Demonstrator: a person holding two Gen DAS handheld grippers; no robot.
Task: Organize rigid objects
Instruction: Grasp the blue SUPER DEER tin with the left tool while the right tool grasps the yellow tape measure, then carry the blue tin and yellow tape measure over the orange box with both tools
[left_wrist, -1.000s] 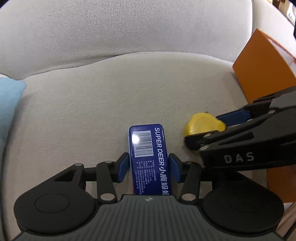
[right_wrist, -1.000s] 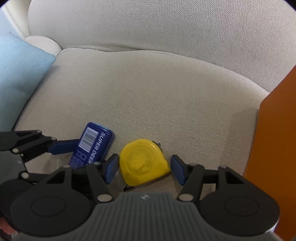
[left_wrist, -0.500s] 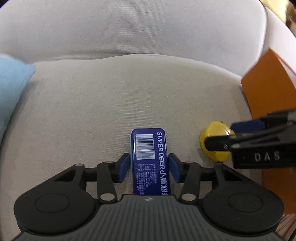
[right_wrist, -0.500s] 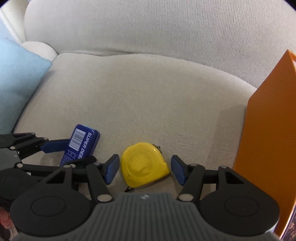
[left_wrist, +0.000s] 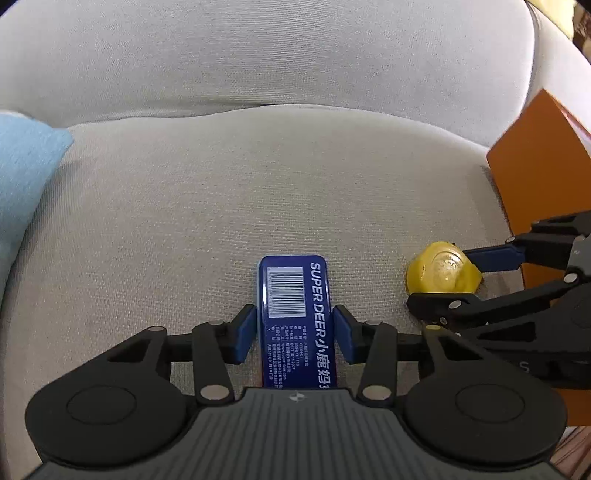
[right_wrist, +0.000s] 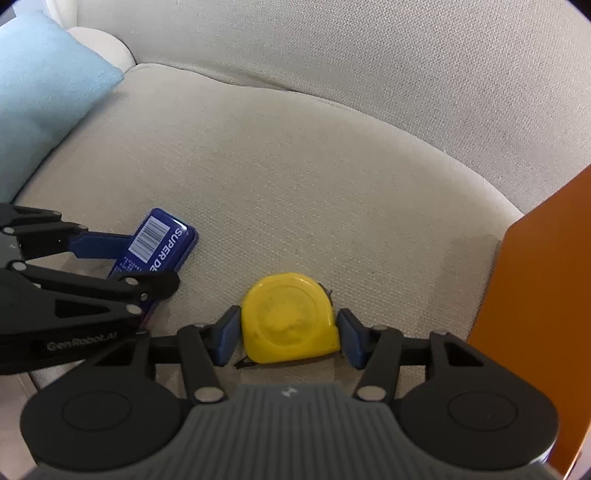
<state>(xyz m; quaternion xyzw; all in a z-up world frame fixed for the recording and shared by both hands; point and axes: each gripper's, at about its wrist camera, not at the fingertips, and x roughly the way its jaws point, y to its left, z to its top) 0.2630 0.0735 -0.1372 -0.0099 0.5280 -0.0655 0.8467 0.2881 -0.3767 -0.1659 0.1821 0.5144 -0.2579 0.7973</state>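
Blue tin (left_wrist: 295, 317) laid flat on sofa seat (left_wrist: 258, 192), flanked by left gripper (left_wrist: 294, 334); jaws just closing, pads right at tin's sides, firm grip not confirmed. Yellow tape measure (right_wrist: 290, 319) laid beside tin, bracketed by right gripper (right_wrist: 288, 338); jaws just closing, pads at edges, contact unclear. Orange box (right_wrist: 535, 332) at right, blue cushion (right_wrist: 44, 92) at left.

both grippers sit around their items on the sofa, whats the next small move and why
Probably finish closing both. The left gripper straddles the blue tin and the right gripper straddles the yellow tape measure. Both have just been closing, the pads look at or nearly on the sides, and both things lie flat on the seat cushion, so grip firmly before lifting.
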